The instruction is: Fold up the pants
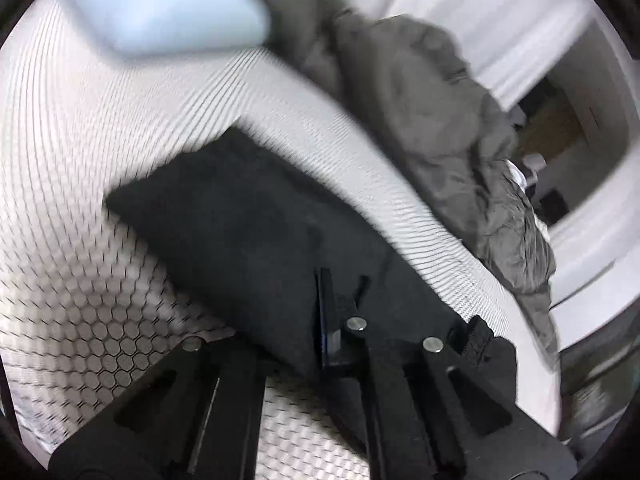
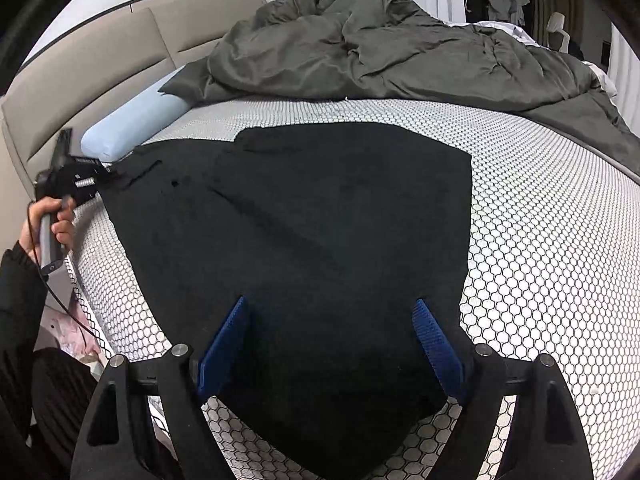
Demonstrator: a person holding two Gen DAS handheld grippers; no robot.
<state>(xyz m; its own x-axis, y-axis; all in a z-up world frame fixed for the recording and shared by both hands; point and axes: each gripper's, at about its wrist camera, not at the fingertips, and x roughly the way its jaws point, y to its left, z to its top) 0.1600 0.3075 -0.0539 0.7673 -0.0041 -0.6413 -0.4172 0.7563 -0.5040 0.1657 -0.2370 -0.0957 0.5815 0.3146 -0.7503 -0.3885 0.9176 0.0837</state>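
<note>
Black pants (image 2: pixel 304 216) lie spread on a bed with a white honeycomb-patterned cover (image 2: pixel 540 240). My right gripper (image 2: pixel 332 344) is open, its blue pads wide apart over the near end of the pants, holding nothing. My left gripper (image 2: pixel 96 178) is at the far left corner of the pants, by the waistband. In the blurred left wrist view the left gripper (image 1: pixel 332 312) looks shut on an edge of the pants (image 1: pixel 248 224), with the fabric running away from the fingers.
A rumpled grey duvet (image 2: pixel 380 48) covers the far side of the bed. A light blue pillow (image 2: pixel 136 124) lies against the beige headboard (image 2: pixel 100 64). The bed's left edge is by the person's hand (image 2: pixel 52 220).
</note>
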